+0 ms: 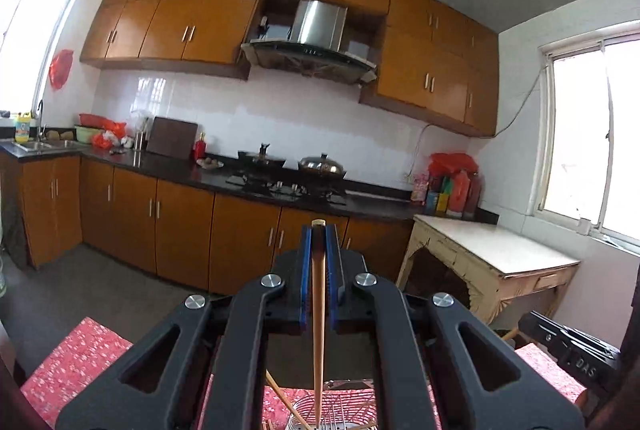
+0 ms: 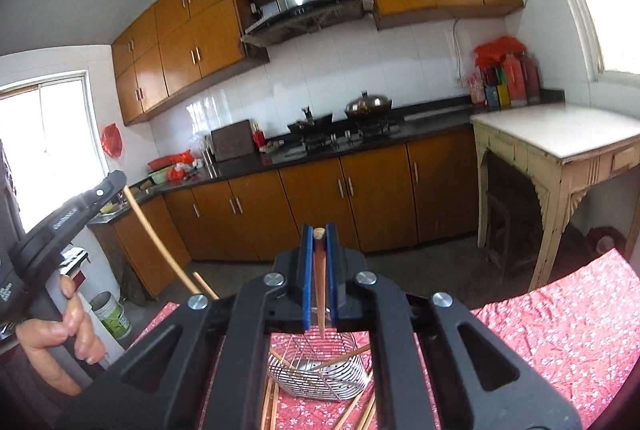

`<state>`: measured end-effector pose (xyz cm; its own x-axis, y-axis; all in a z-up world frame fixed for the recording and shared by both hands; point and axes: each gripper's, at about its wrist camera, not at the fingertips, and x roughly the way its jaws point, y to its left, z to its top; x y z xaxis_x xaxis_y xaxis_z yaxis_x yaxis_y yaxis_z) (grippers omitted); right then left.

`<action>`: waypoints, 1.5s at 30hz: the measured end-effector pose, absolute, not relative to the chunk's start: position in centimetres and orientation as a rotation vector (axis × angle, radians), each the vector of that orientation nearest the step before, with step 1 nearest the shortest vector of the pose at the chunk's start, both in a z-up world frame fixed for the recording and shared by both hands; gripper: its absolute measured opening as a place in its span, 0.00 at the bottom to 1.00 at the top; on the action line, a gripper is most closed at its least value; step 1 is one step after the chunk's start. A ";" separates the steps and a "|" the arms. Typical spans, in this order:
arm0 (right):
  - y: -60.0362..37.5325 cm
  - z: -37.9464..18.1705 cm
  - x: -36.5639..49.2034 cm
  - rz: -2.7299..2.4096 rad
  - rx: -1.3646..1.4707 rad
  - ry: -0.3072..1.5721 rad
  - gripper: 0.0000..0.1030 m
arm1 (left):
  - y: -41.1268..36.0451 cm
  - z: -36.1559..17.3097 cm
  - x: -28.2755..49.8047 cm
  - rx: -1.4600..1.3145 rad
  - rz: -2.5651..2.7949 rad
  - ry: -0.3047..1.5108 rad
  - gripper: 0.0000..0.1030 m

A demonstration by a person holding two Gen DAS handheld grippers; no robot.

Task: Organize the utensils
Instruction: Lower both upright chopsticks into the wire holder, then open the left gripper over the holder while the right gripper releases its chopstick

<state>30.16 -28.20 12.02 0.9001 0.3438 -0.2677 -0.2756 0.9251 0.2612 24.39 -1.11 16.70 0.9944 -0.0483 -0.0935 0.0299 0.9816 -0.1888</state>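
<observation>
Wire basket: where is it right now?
Low centre in the right wrist view, the wire basket sits on the red floral cloth, below the right gripper, loose chopsticks around it.

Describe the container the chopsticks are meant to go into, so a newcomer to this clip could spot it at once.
Start at the red floral tablecloth nearest the cameras. Below the right gripper sits a metal wire basket, with loose chopsticks lying around it. It is the only shiny metal thing on the cloth; the rest there is slim wood.
</observation>
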 end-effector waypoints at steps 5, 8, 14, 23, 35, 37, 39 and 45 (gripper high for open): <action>-28.0 10.0 33.2 0.339 0.223 0.390 0.07 | -1.6 14.5 26.8 -0.164 -0.018 0.151 0.07; -27.8 9.1 34.8 0.354 0.233 0.428 0.07 | -1.5 13.4 27.9 -0.160 -0.011 0.198 0.07; -27.1 8.3 36.5 0.350 0.223 0.455 0.07 | -1.2 12.5 29.4 -0.146 -0.006 0.263 0.07; -26.0 8.2 37.8 0.282 0.205 0.464 0.17 | -1.1 12.1 30.2 -0.124 0.013 0.312 0.08; -29.0 8.6 34.7 0.176 0.217 0.410 0.55 | -0.3 13.1 27.4 -0.093 0.062 0.286 0.52; -29.6 8.5 34.0 0.166 0.222 0.408 0.55 | 0.0 13.1 26.7 -0.094 0.067 0.288 0.52; -30.2 8.4 33.1 0.152 0.224 0.410 0.55 | 0.3 13.2 26.0 -0.094 0.072 0.291 0.52; -31.3 7.6 30.5 0.117 0.212 0.416 0.55 | 1.4 12.8 23.3 -0.095 0.087 0.298 0.52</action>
